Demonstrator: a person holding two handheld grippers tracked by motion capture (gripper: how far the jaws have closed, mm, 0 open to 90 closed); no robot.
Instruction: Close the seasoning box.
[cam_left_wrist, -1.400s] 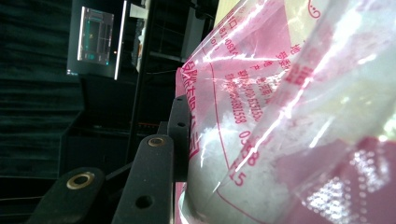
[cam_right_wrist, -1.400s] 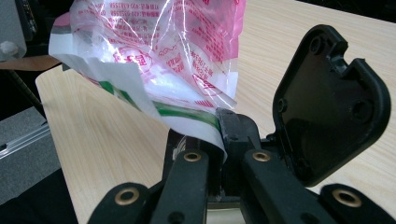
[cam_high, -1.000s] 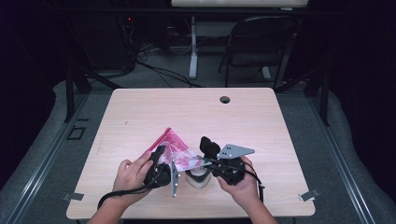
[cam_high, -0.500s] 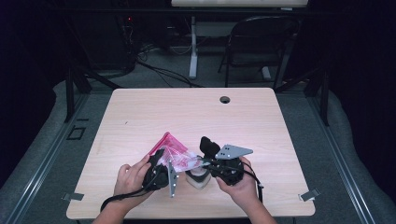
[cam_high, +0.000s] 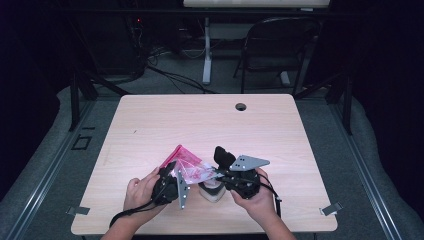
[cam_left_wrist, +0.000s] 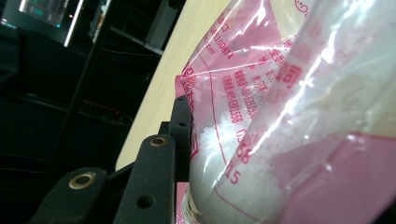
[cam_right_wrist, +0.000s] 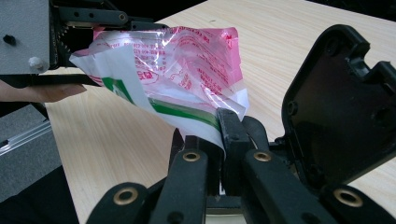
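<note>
The pink and clear plastic bag (cam_high: 187, 167) is suspended just above the near half of the wooden table (cam_high: 210, 125), held between the two grippers. It carries red print and a green and white strip along one edge, and it contains a white granular material.

The right gripper (cam_right_wrist: 219, 135) is clenched on the bag. In the right gripper view its two black jaws stand pressed together, with the bag's green and white edge pinched between them. The rest of the bag fans up and away to the left of that view, toward the other gripper. In the high view the right gripper (cam_high: 220, 175) lies level above the table, gripped by the person's right hand (cam_high: 257, 200), with its grey three-cornered plate uppermost.

The left gripper (cam_high: 172, 177) holds the opposite end of the bag. In the left gripper view one black jaw lies flat against the filled part of the bag (cam_left_wrist: 280, 116), and the film bulges around it. The second jaw is hidden behind the bag, so the grip is read from the taut, lifted bag. The person's left hand (cam_high: 142, 190) holds this gripper near the table's front edge.

A pale rounded object (cam_high: 211, 192) sits on the table directly below the bag, between the two grippers. Its identity cannot be determined.
</note>
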